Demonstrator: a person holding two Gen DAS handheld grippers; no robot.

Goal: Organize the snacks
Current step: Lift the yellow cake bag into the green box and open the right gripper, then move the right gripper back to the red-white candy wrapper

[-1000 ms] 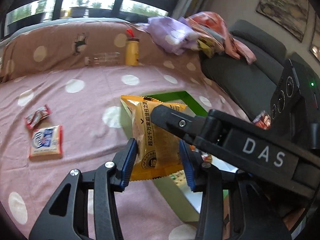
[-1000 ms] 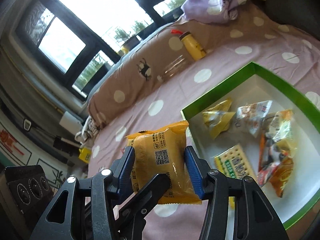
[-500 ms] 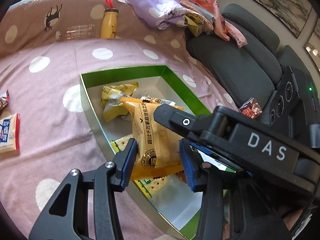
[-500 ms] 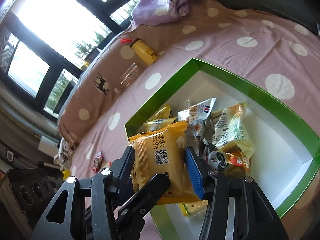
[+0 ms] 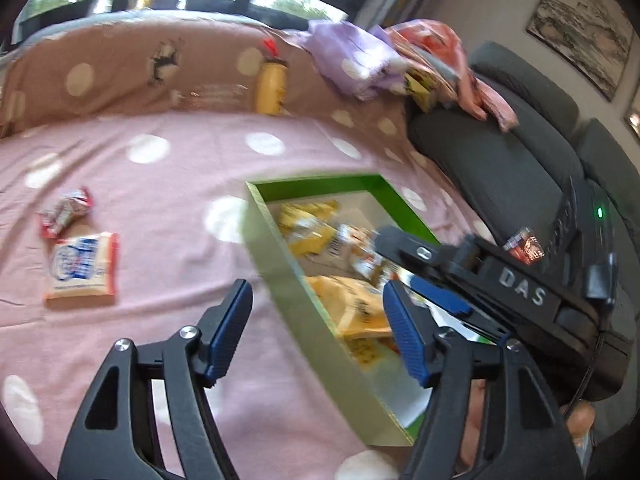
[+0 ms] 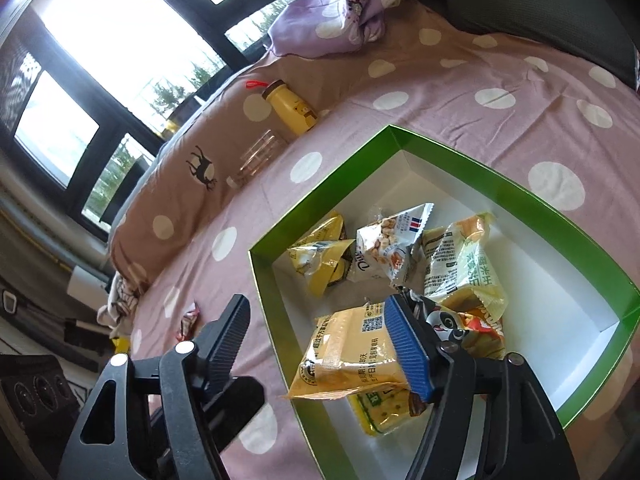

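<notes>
— where the box sits on the spotted sheet, what is inside?

— item one: yellow pack, lying in the near corner, leaning on the near wall, on top of a cracker pack. beside it: a panda pack, a rice-cake pack, a nut pack, two small yellow packs toward the far corner.

— grippers?

— left gripper: jaws opening, nothing pressed between the pads; it hangs over the box's near wall, the yellow pack below and free. right gripper: jaws opening too, straddling the box wall; its right pad is just beside the yellow pack, and whether it touches i cannot tell. the pack rests on the box contents, not in a grip.

— outside the box?

— on the sheet, well apart from the box: a blue-white pack, a red-white pack near it. at the far edge: a yellow bottle, a clear bottle beside it, purple cloth. left view blurred.
</notes>
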